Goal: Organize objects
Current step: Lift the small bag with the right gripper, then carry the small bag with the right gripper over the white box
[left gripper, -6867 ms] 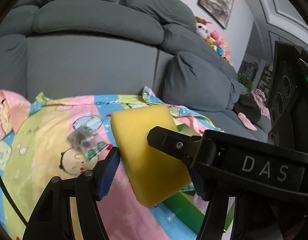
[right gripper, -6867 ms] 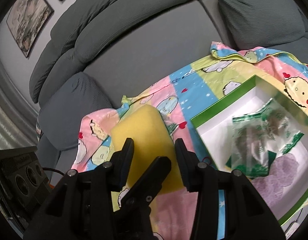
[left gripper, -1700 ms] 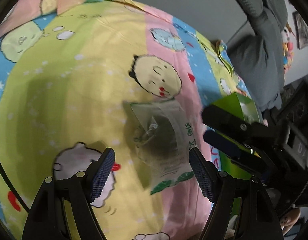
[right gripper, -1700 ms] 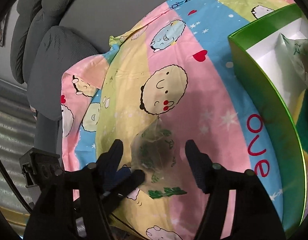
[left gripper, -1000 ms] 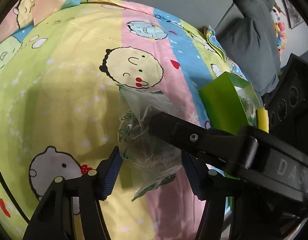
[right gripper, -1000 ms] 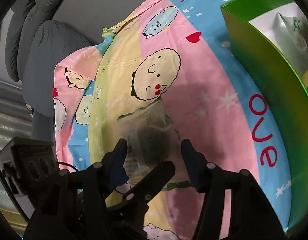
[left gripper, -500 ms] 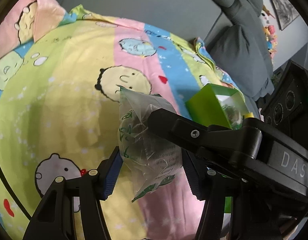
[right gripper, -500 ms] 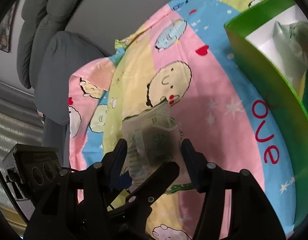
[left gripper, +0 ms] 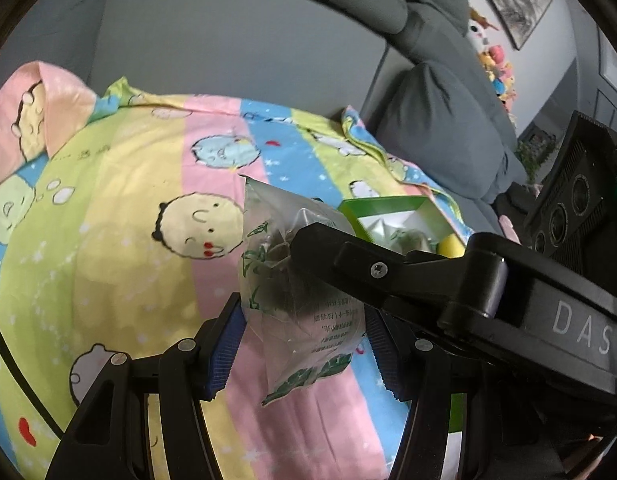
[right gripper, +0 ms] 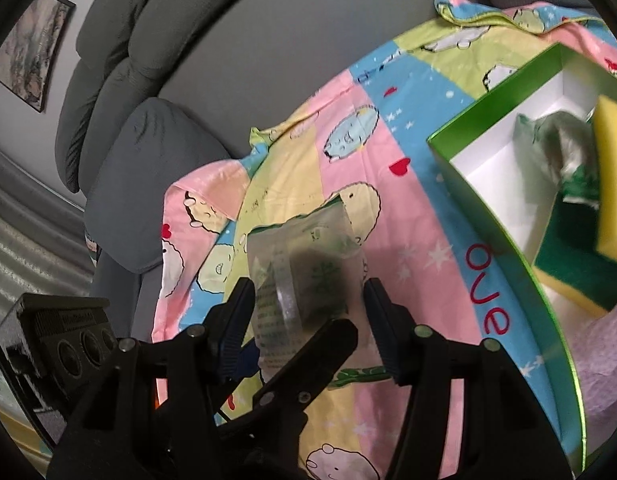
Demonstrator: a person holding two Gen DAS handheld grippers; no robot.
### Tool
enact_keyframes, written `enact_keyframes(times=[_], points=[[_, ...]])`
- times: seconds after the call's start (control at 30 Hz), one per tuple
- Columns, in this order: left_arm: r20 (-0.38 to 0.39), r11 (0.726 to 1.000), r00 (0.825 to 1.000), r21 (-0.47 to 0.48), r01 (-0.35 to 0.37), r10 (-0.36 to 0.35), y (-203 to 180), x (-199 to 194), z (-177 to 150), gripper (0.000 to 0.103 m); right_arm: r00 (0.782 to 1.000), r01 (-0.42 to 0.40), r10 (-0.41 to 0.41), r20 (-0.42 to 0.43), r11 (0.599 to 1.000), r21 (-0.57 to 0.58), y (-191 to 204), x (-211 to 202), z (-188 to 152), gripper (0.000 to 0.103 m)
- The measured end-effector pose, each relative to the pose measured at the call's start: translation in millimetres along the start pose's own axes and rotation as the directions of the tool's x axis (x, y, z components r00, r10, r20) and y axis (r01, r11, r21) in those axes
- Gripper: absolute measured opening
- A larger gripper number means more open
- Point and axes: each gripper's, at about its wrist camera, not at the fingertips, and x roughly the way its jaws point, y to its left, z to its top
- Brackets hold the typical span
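Gripping from both sides: clear packet (left gripper: 304, 300) w/ green leaf print sits between the blue pads (left gripper: 224, 344) of the left gripper (left gripper: 304, 340), and the same packet (right gripper: 304, 280) sits between the pads of the right gripper (right gripper: 308, 320). Left jaws are closed onto the packet's lower half, pads touching both sides. Right jaws sit close on either side of it; can't tell if they really pinch or just flank. Packet is lifted off the blanket (left gripper: 120, 208), upright, bottom corner hanging below the pads, dark dried contents inside. In the left view one right-gripper finger crosses in front of the packet from the right.

Further out, right side of the scene: 1 green box (right gripper: 488, 216), open, white inside, red letters on its near wall, resting on the blanket. Inside it: 1 yellow sponge (right gripper: 612, 168) w/ green scrub layer, tilted up against the right side; 1 more packet (right gripper: 548, 144) of the same kind at the far end; something pale lilac (right gripper: 612, 344) in the near part, can't tell what. So 2 packets total, 1 sponge, 1 box.

Cartoon blanket covers a grey sofa (left gripper: 236, 40); sofa cushions (right gripper: 148, 184) at far left.
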Motion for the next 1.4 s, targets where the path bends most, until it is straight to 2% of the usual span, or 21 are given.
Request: enact_keyframes(times=[0.3, 0.53, 0.83, 1.4], points=[[0.056, 0.998, 0.998, 0.065, 0.023, -0.027, -22.5, -9.2, 1.3, 0.06, 0.997, -0.004, 0.005, 0.072, 1.0, -0.018, -0.5, -27.7, 1.2, 0.057], [0.071, 0.992, 0.996, 0.121, 0.043, -0.051, -44.3, -7.1, 4.1, 0.06, 0.992, -0.003, 0.004, 0.13, 1.0, -0.008, -9.4, -49.9, 3.4, 0.057], [0.032, 0.972, 0.994, 0.215, 0.096, -0.105, -81.4, 15.5, 6.9, 0.06, 0.98, 0.034, -0.039, 0.194, 0.999, 0.03, -37.6, -77.2, 9.3, 0.057], [-0.038, 0.926, 0.992, 0.356, 0.128, -0.122, -140.6, 40.1, 6.7, 0.06, 0.954, 0.015, -0.064, 0.292, 0.986, 0.164, -84.8, -114.5, 11.6, 0.057]])
